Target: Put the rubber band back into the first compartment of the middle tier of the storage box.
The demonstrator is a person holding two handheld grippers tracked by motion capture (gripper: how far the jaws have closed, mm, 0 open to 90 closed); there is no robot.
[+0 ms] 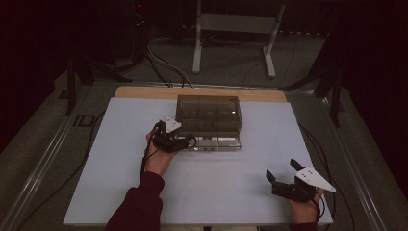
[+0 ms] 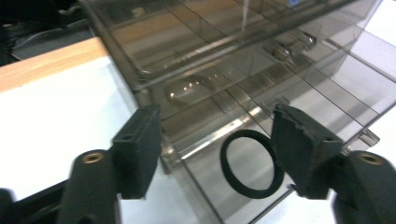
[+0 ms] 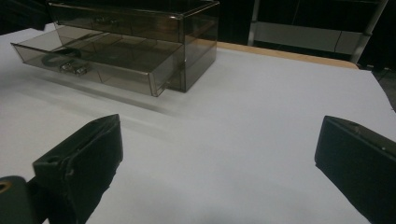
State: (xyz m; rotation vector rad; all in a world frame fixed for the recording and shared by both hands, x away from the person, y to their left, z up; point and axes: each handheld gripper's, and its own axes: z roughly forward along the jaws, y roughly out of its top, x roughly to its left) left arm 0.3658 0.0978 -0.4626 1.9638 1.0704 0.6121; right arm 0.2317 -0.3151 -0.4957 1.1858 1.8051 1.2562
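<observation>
One smoky clear drawer box (image 1: 208, 115) sits at the far middle of the white table (image 1: 120, 183), its one bottom drawer (image 3: 98, 63) pulled out toward the near side. One black ring (image 2: 251, 163) lies in that drawer's left end. The left gripper (image 1: 185, 142) hovers there, fingers apart. The right gripper (image 1: 281, 174) rests near right, fingers wide apart, holding nothing.

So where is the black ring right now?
The black ring lies flat inside the pulled-out bottom drawer of the clear box, at the drawer's left end, just beyond the open left gripper.
</observation>
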